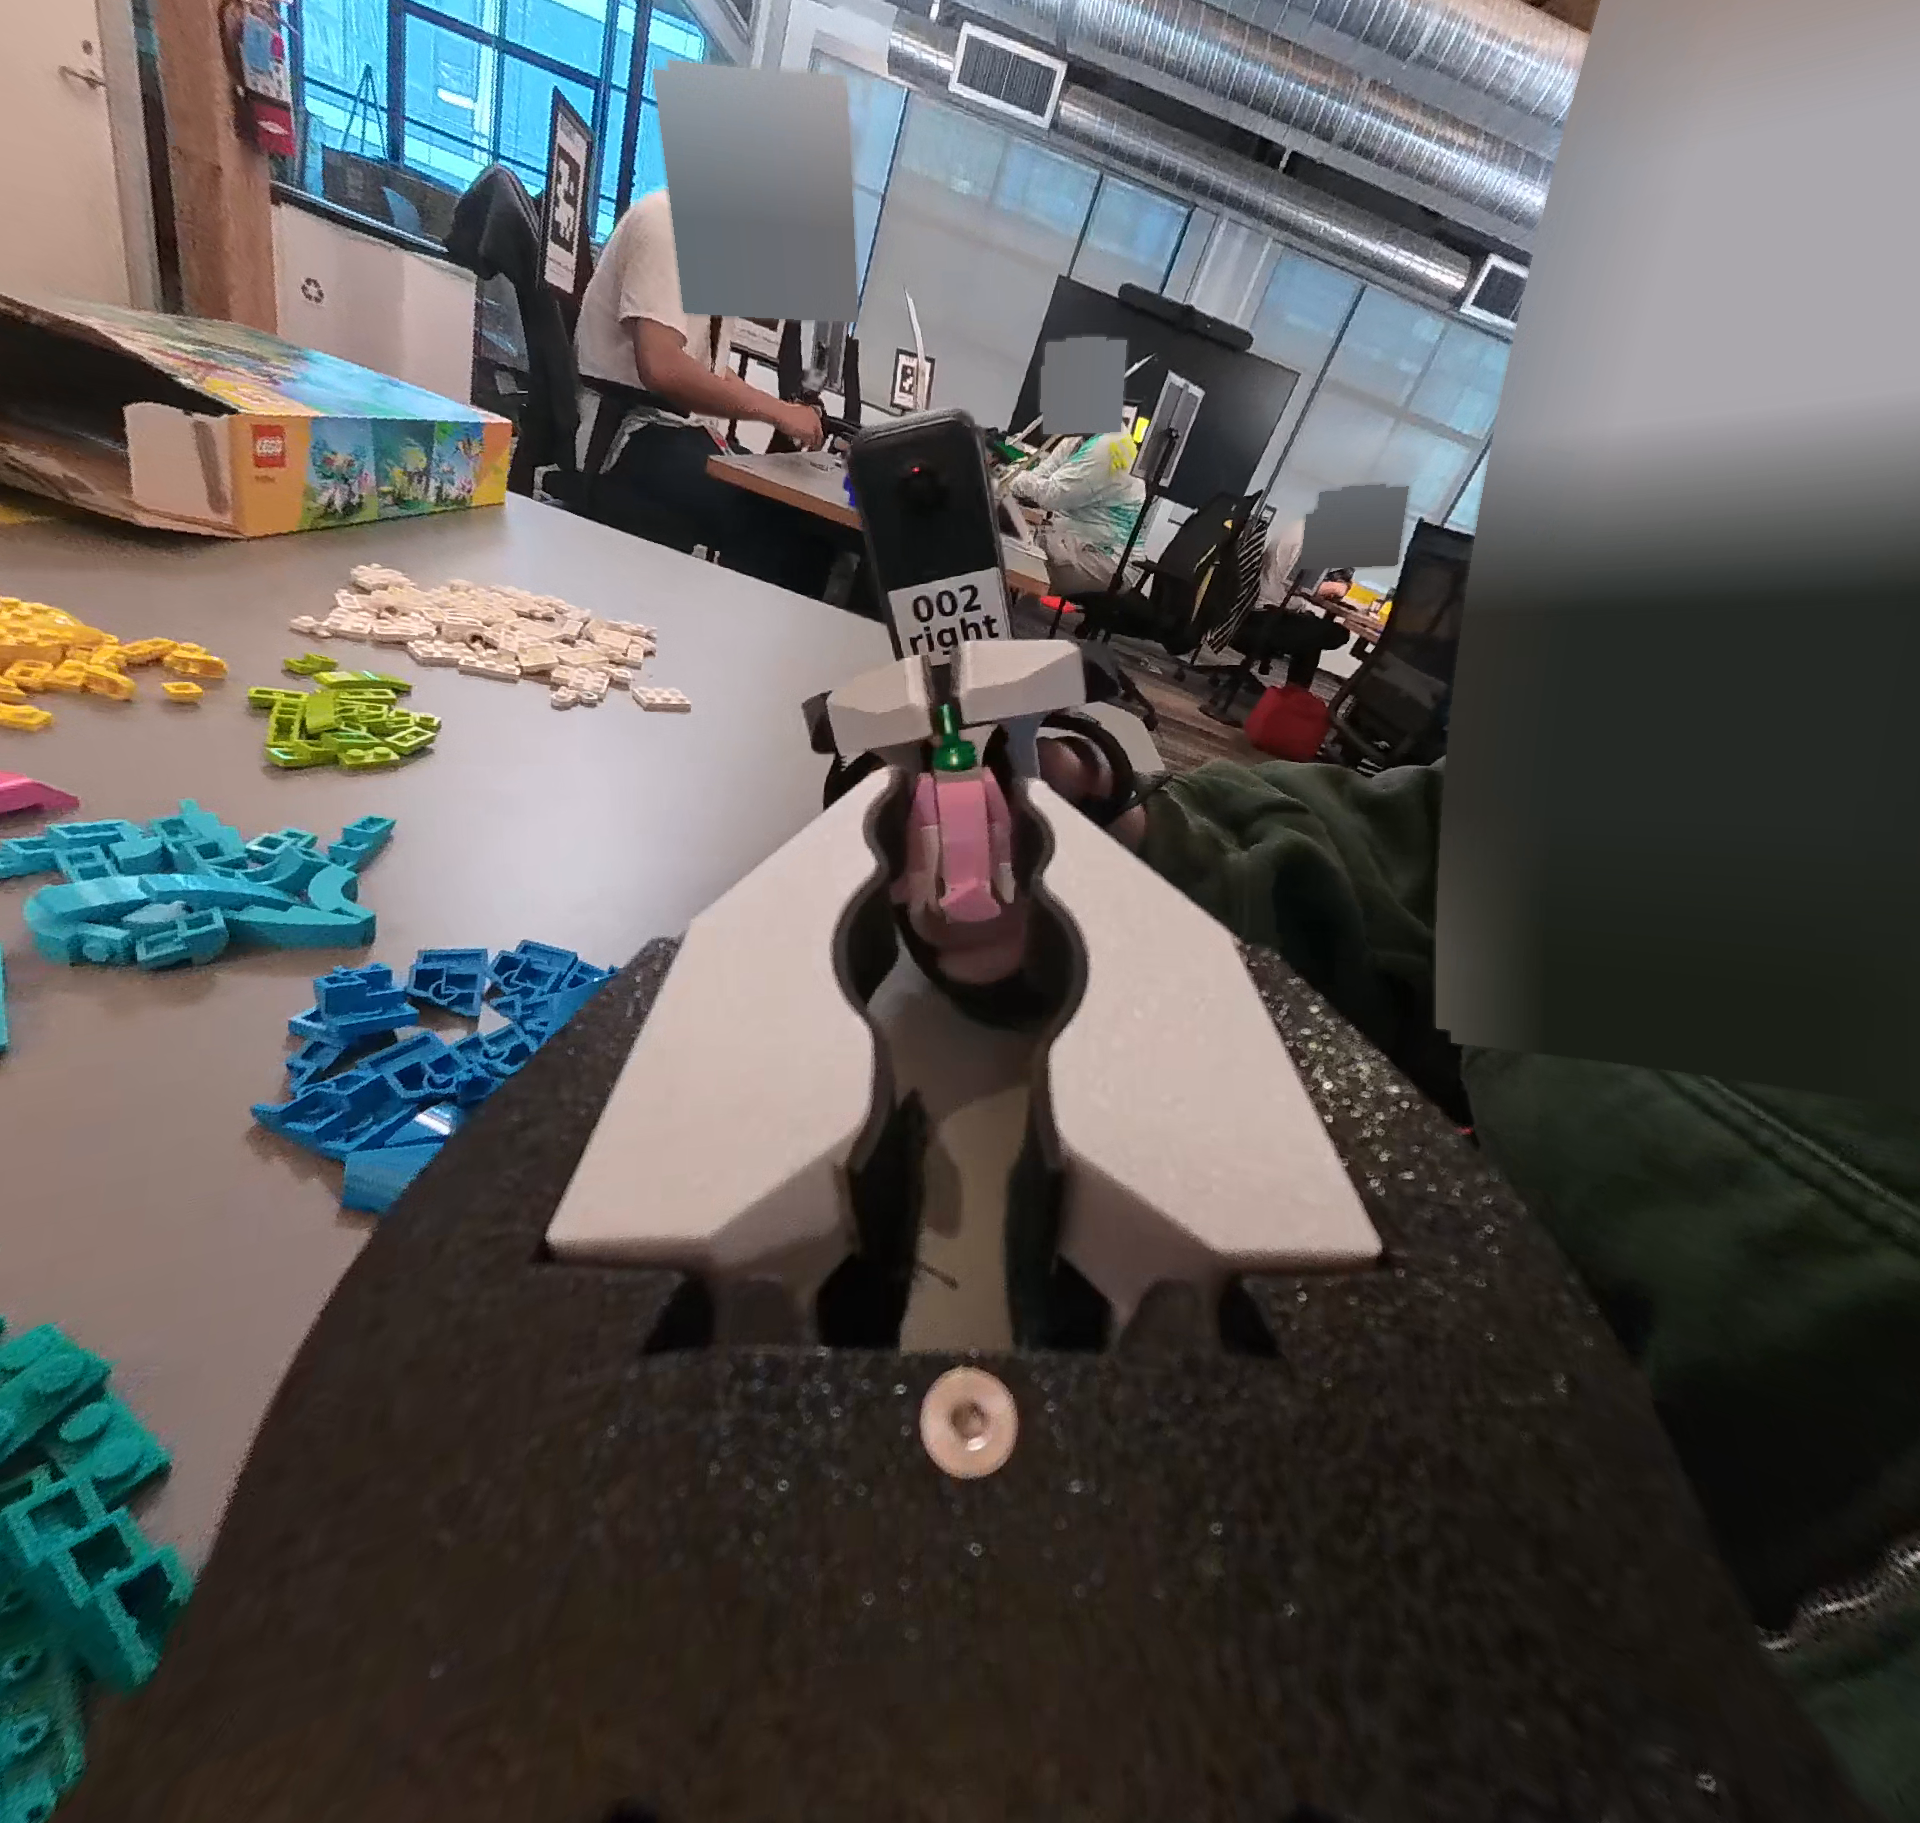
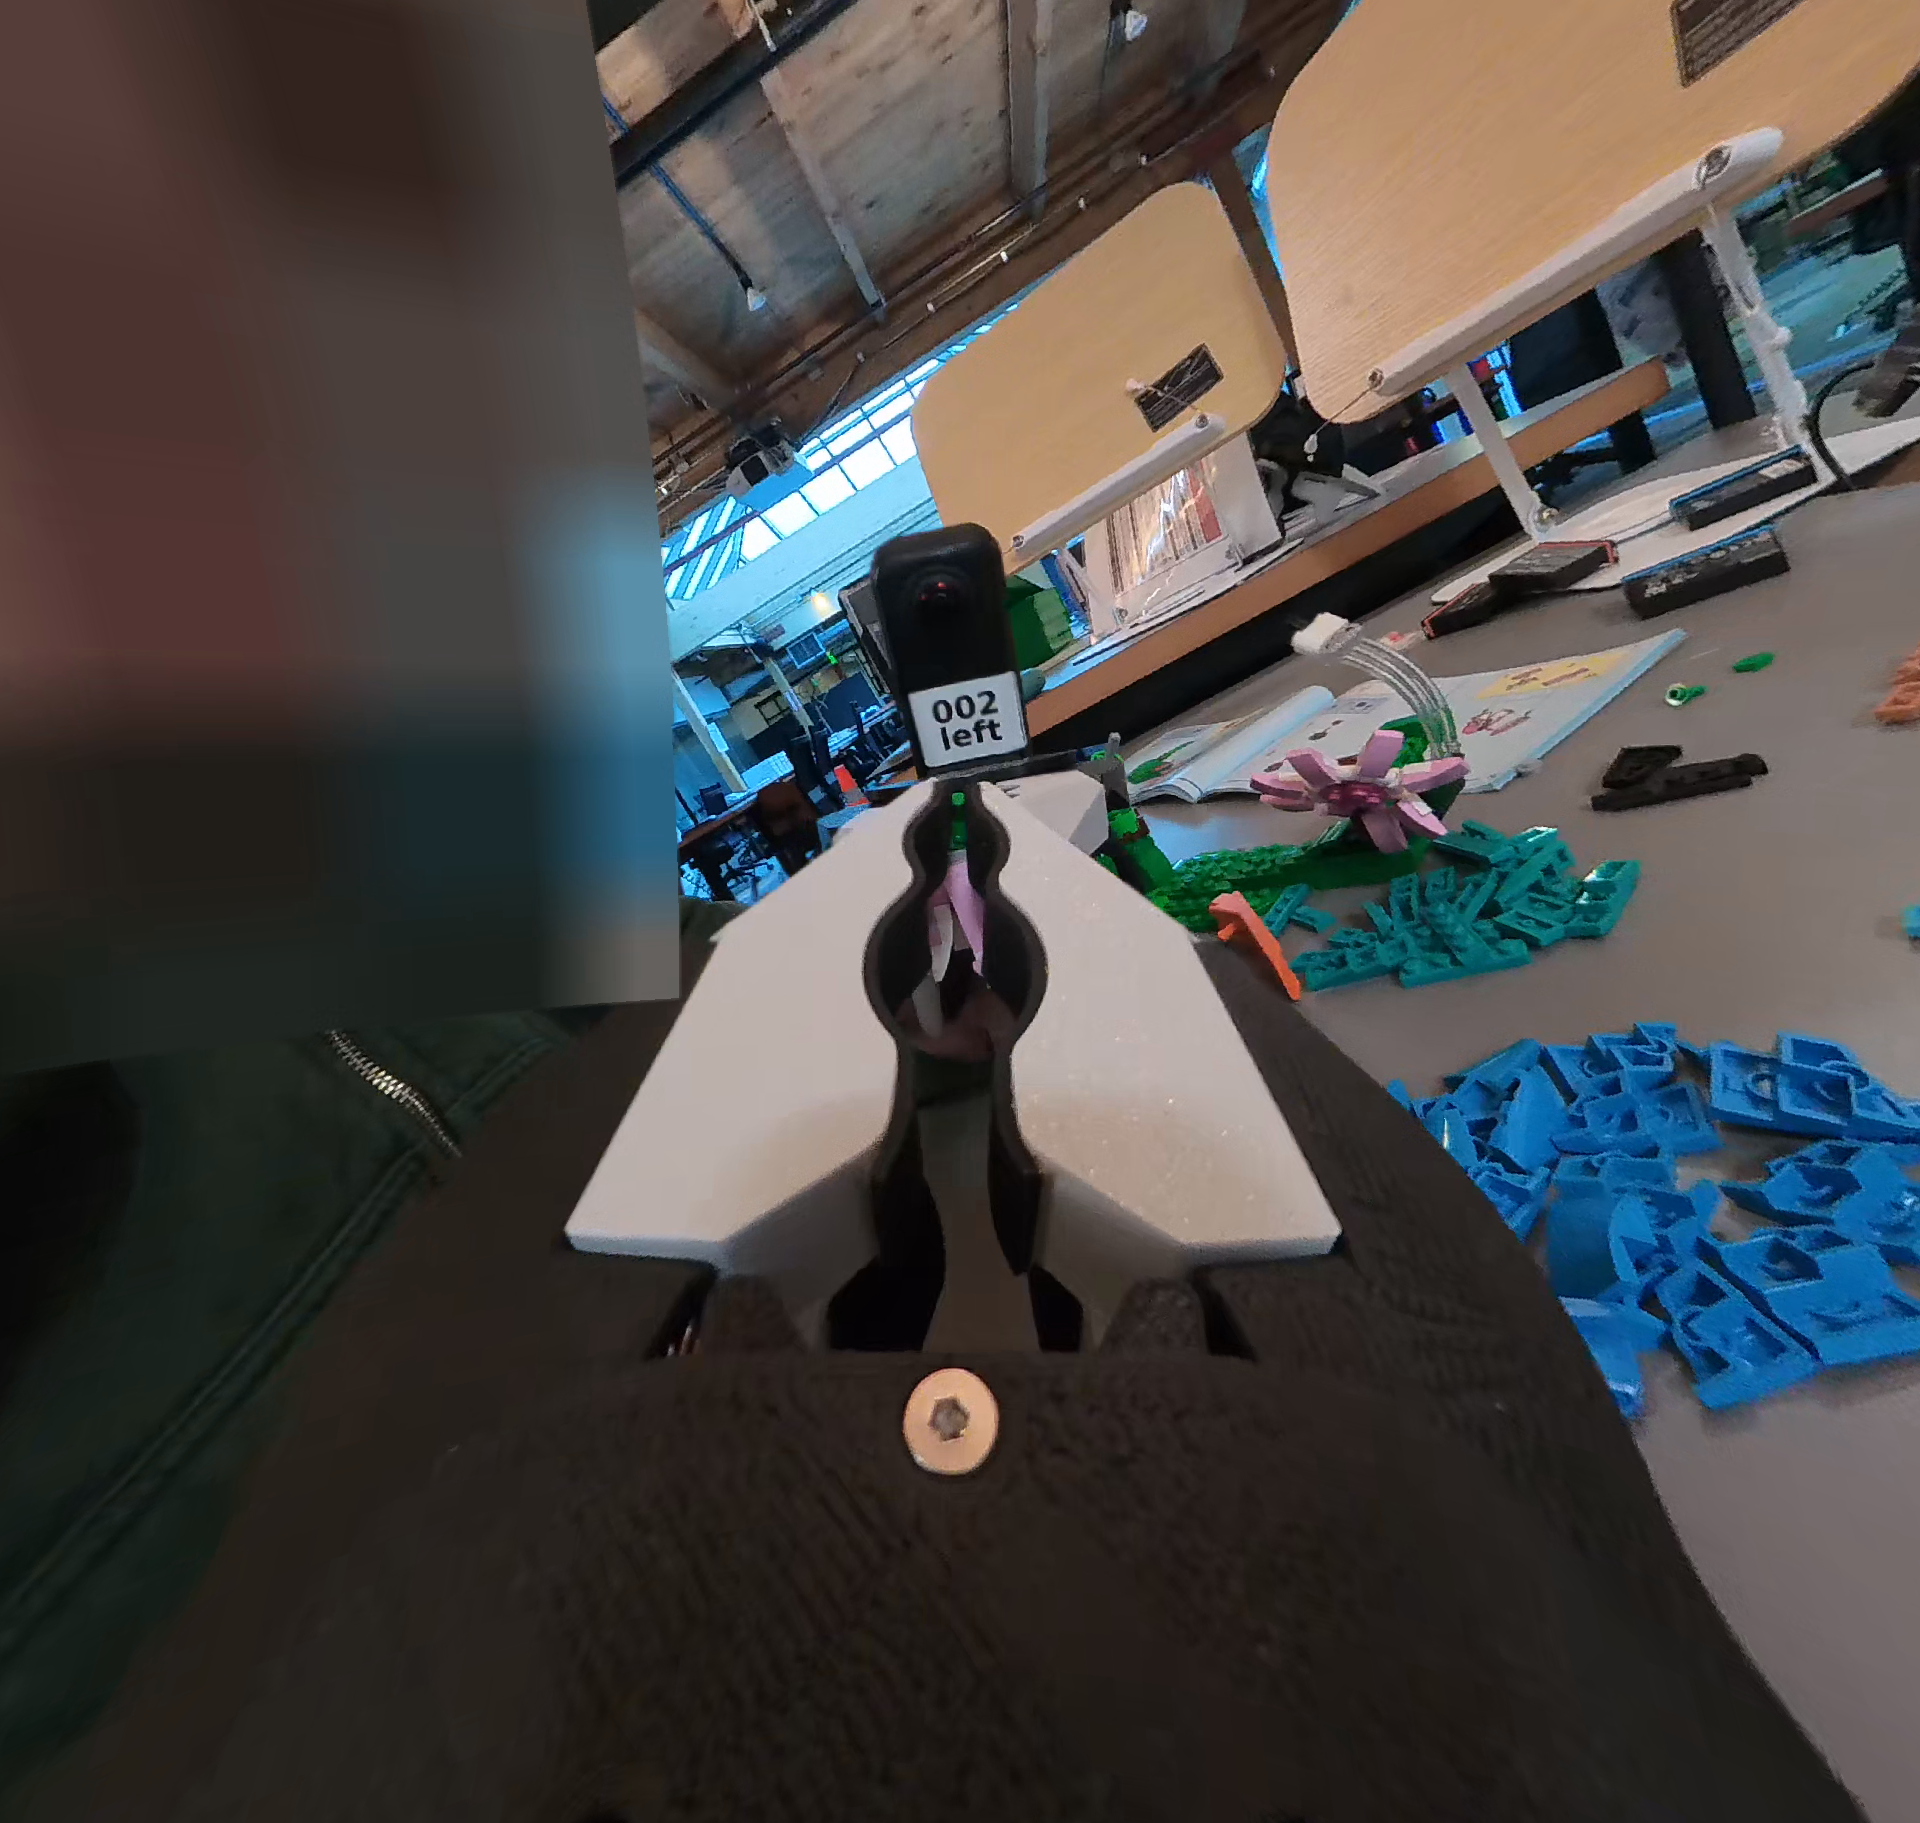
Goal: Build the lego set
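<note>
In the left wrist view my left gripper point(image 1: 961, 797) is shut on a small pink and white flower piece point(image 1: 966, 854) held in the air over the table's near edge. A green stem point(image 1: 950, 745) sticks out past its tips. My right gripper point(image 1: 943, 695) faces it, closed on the stem's far end. In the right wrist view, my right gripper point(image 2: 956, 805) is shut, with pink and white petals point(image 2: 961, 916) in the gap between its fingers and a green bit point(image 2: 957, 799) at the tips. The left gripper point(image 2: 1049, 802) is mostly hidden behind it.
On the grey table point(image 1: 623, 838) lie sorted piles: white point(image 1: 499, 630), lime point(image 1: 343, 719), yellow point(image 1: 83, 661), turquoise point(image 1: 197, 890), blue point(image 1: 416, 1046). A set box point(image 1: 343, 464) lies far left. A built purple flower point(image 2: 1351, 797), green base point(image 2: 1247, 874), booklet point(image 2: 1507, 703) and black pieces point(image 2: 1673, 776) lie right. The grippers are tip to tip, or close to it.
</note>
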